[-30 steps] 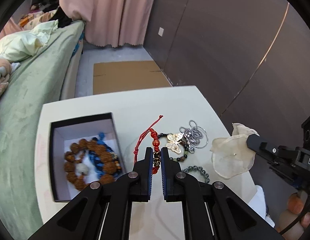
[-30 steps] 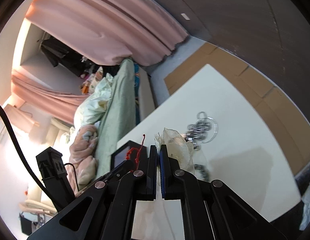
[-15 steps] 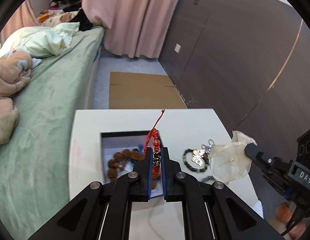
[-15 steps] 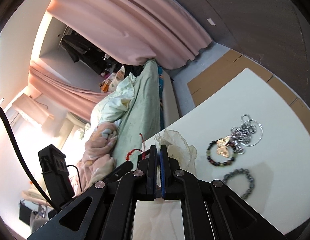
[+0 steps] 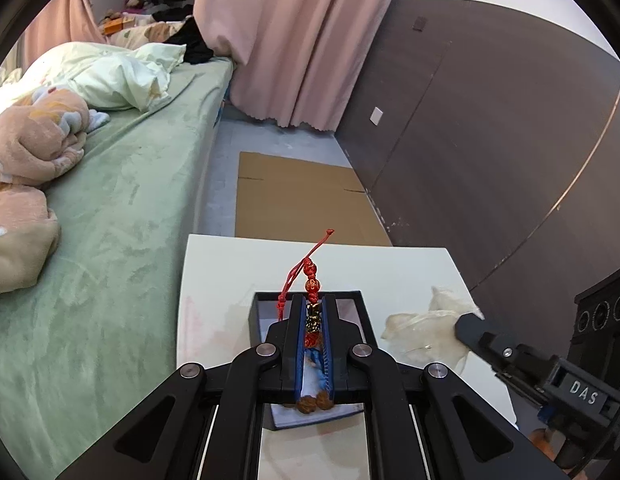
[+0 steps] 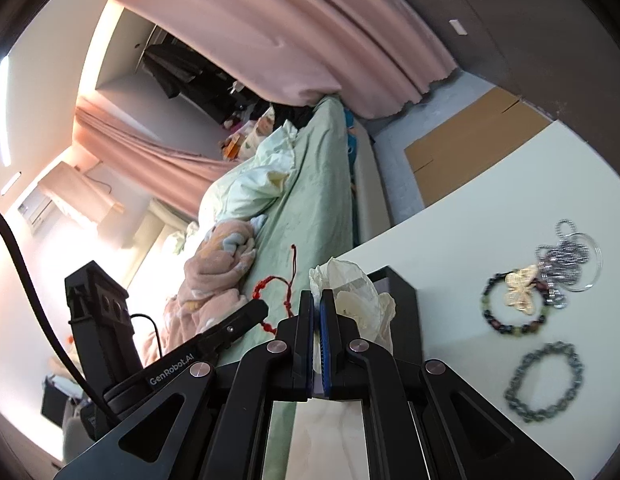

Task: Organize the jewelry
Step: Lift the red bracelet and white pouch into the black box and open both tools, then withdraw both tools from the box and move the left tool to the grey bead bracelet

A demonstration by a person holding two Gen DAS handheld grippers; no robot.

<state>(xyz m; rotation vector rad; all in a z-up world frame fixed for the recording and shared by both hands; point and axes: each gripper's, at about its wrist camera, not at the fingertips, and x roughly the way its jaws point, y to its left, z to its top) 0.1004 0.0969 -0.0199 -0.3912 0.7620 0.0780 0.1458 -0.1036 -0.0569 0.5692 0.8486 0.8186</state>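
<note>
Fingers of left hand-held gripper (image 5: 314, 320) are pinched on a red-cord bead bracelet (image 5: 312, 284); dark/gold bead sits between the blue pads, red beads and the cord tail stick out past the tips, pointing away from the camera. Bracelet's long axis runs along the fingers, so it hangs roughly in line w/ the gripper. Directly under and just ahead of the tips: the black jewelry box (image 5: 257, 312), open, pale lining. Brown bumpy beads and smth blue show through the finger gap lower down, prob. pieces already in the box. My read: the bracelet is over the box, next move is a lowering and release; cord tail leans toward the far rim and could drape over it.

Right hand-held gripper (image 6: 316, 312) is pressed together on a crumpled translucent whitish bag (image 6: 360, 300), held up beside the box, right of the left one. Left hand is the one over the box; right is just beside it.

Farther out on the white table (image 6: 490, 208), well apart from the box: dark bead bracelet w/ gold butterfly charm (image 6: 520, 288), silver chain pile (image 6: 566, 258), grey bead bracelet (image 6: 544, 380). Beyond the table: bed w/ green cover (image 5: 109, 220).
</note>
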